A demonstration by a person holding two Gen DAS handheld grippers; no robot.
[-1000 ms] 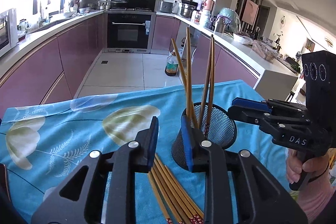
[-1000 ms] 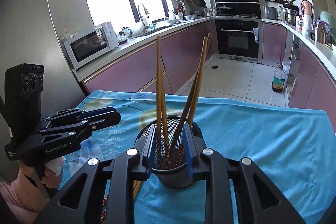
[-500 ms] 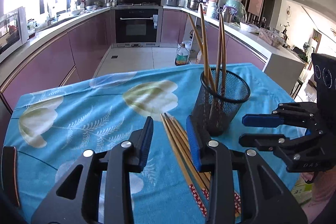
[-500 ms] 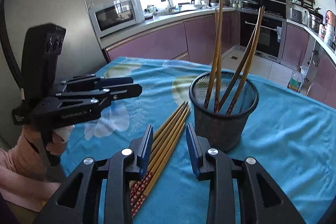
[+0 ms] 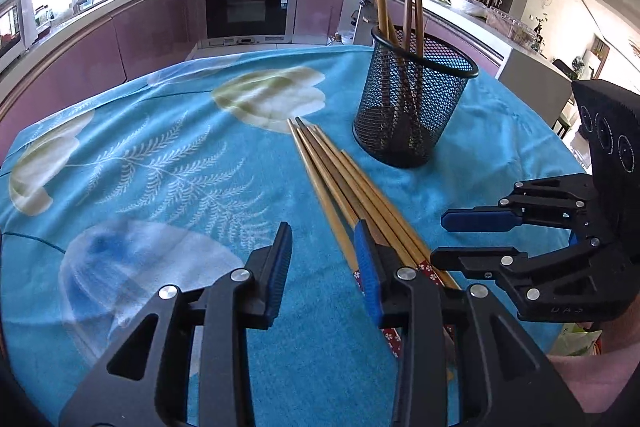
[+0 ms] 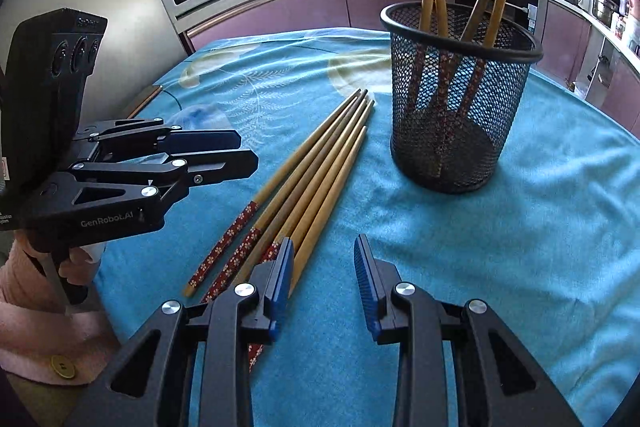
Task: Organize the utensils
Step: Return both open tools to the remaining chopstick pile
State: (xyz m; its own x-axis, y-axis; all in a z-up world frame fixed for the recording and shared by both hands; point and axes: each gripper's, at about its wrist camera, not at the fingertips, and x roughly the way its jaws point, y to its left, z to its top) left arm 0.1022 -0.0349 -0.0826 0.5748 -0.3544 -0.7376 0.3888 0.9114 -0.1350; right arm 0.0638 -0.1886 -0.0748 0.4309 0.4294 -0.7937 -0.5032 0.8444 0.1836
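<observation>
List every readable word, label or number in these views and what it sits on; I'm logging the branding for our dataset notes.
"GenRobot.AI": white lettering on the side of the left gripper, seen from the right wrist view.
Raised lettering on top of that gripper's camera housing: too blurred to read.
Small lettering on the right gripper body, left wrist view: upside down and too blurred to read.
Oven and microwave: no legible text.

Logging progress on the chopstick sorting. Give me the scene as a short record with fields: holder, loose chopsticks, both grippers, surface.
holder: black mesh cup, upright on the cloth, four chopsticks standing in it, patterned ends down
loose chopsticks: bundle of about five lying side by side beside the cup, plain tips toward it
left gripper: open, empty, low over the bundle's patterned ends
right gripper: open, empty, just to the bundle's side
surface: blue floral tablecloth
remaining: loose bundle not yet in the cup
</observation>
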